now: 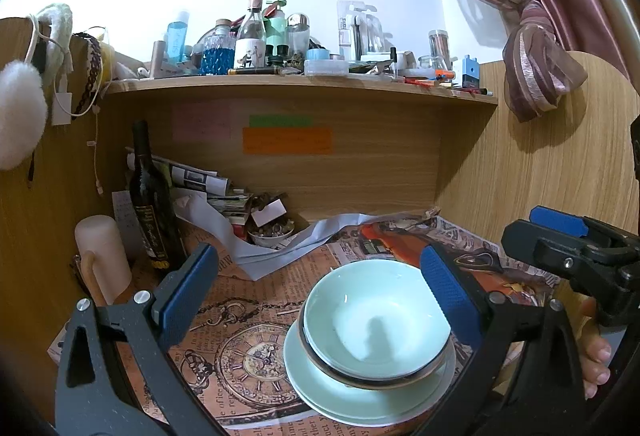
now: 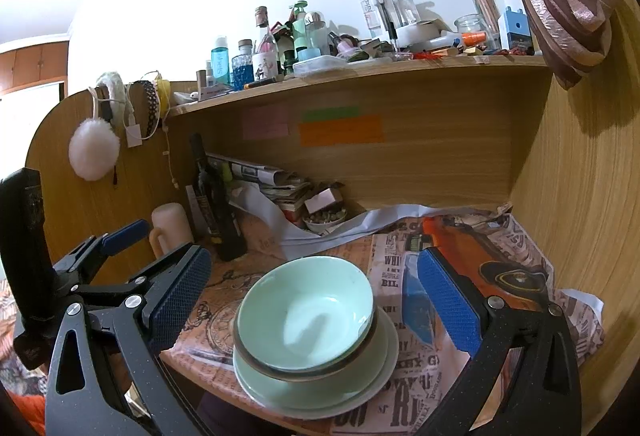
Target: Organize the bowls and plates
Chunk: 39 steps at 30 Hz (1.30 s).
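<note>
Through the left wrist camera we see our left gripper [image 1: 320, 292] spread wide with nothing between its blue pads [image 1: 186, 288]; it sits above and just short of the stack of dishes, which shows between the two fingers. That stack is a pale green bowl [image 1: 376, 320] nested in a second bowl with a dark rim [image 1: 320, 358], both resting on pale green plates [image 1: 340, 392] near the front edge of the desk. Printed newspaper [image 1: 240, 336] covers the desk top under the plates. At the right edge of this view we see our right gripper [image 1: 568, 236] side-on, held by a hand [image 1: 596, 352], near the stack but not touching it. At the back left stand a dark bottle [image 1: 150, 195] and a cream mug [image 1: 102, 256], with a small dish of bits [image 1: 272, 234] beside a pile of papers. Through the right wrist camera our right gripper [image 2: 312, 300] is likewise wide open and empty, its fingers standing to either side of the same green bowl [image 2: 308, 312] without touching it. Here the plates [image 2: 320, 392] reach the desk's front edge. Our left gripper [image 2: 120, 236] shows at the left of this view, and from this angle we cannot tell how far it is open. A crowded shelf [image 2: 360, 69] of bottles and jars runs above the desk.
</note>
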Available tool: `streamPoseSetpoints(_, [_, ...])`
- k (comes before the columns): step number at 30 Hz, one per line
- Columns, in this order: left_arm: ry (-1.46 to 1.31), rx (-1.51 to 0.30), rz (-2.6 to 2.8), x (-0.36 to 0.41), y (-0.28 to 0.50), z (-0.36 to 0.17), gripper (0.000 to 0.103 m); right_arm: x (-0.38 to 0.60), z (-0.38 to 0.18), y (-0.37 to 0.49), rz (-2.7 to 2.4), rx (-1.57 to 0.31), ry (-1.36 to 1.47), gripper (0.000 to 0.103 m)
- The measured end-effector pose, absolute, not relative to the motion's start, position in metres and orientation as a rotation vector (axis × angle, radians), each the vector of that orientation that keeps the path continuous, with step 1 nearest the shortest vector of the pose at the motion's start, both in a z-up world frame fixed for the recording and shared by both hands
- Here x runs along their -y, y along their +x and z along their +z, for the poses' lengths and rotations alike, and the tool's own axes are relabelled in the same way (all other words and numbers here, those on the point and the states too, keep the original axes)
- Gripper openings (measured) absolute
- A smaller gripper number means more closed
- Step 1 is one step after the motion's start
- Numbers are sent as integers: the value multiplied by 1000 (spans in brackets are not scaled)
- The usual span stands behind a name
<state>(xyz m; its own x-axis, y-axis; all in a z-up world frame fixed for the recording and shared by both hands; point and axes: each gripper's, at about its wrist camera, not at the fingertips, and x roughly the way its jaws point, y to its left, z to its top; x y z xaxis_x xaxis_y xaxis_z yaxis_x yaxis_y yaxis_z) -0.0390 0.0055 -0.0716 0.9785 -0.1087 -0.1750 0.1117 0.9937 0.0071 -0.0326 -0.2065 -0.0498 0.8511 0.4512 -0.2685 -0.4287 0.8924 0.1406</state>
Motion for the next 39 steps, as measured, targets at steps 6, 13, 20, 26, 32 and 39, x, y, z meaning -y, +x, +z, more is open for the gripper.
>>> streamPoseSetpoints(6, [18, -180, -113, -5, -38, -72, 103, 207, -51, -31, 471, -307, 80, 103])
streamPoseSetpoints(13, [18, -184, -116, -5, -36, -73, 103, 208, -51, -30, 477, -308, 83, 103])
streamPoseSetpoints(20, [18, -184, -119, -3, -36, -73, 103, 207, -51, -31, 475, -307, 82, 103])
streamPoseSetpoints(26, [16, -185, -120, -2, -36, -73, 103, 208, -51, -30, 476, -306, 82, 103])
streamPoseSetpoints(32, [7, -186, -130, -1, -37, -71, 103, 207, -51, -32, 474, -301, 79, 103])
streamPoseSetpoints(39, [-16, -198, -124, 0, -33, -71, 103, 208, -51, -32, 474, -301, 80, 103])
